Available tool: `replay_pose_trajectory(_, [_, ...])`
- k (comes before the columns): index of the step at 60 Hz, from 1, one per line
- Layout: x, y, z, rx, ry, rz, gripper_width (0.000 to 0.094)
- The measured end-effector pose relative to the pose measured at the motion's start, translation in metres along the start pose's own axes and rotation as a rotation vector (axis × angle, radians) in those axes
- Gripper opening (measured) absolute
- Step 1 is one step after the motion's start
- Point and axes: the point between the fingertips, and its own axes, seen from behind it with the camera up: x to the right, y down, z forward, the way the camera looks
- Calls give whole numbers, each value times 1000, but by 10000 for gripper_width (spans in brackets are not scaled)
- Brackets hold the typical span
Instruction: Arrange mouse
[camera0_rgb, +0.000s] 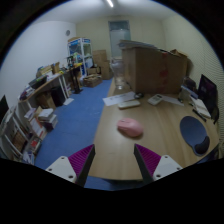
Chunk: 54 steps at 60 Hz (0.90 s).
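Observation:
A pink mouse (129, 127) lies on the light wooden desk (120, 150), ahead of the fingers and a little to the right of their midline. My gripper (113, 160) is held above the desk's near edge, open and empty, with a wide gap between its magenta pads (82, 160). A dark round mouse pad (193, 133) lies on the desk to the right of the mouse.
A large cardboard box (152, 68) stands at the desk's far end, with a keyboard (128, 102) and papers in front of it. A monitor (207, 92) stands at the right. Blue floor (70, 125) and cluttered shelves (30, 115) lie to the left.

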Motion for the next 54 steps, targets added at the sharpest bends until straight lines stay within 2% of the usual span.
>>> replay_pose_trajectory(4, [18,2,18,-13,37,-25,806])
replay_pose_trajectory(7, [60,2,43,-25,30,-53,804])
replay_pose_trajectory(14, [78,-3,88,-21,-7,-138,802])
replay_pose_trajectory(23, [90,-12,134,-40,-23,-163,814])
replay_pose_trajectory(32, [82,-37,167,-3,-66,-141,807])
replay_pose_trajectory(40, [82,-55,188,16,-43,-116,808])
replay_pose_trajectory(41, [82,-56,190,17,-36,-112,790])
replay_pose_trajectory(42, [83,-58,192,20,-30,-108,719])
replay_pose_trajectory(43, [83,-59,193,23,-27,-104,748])
replay_pose_trajectory(46, [85,-61,197,31,-8,-90,507])
replay_pose_trajectory(54, [88,-60,197,5,4,-43,437])
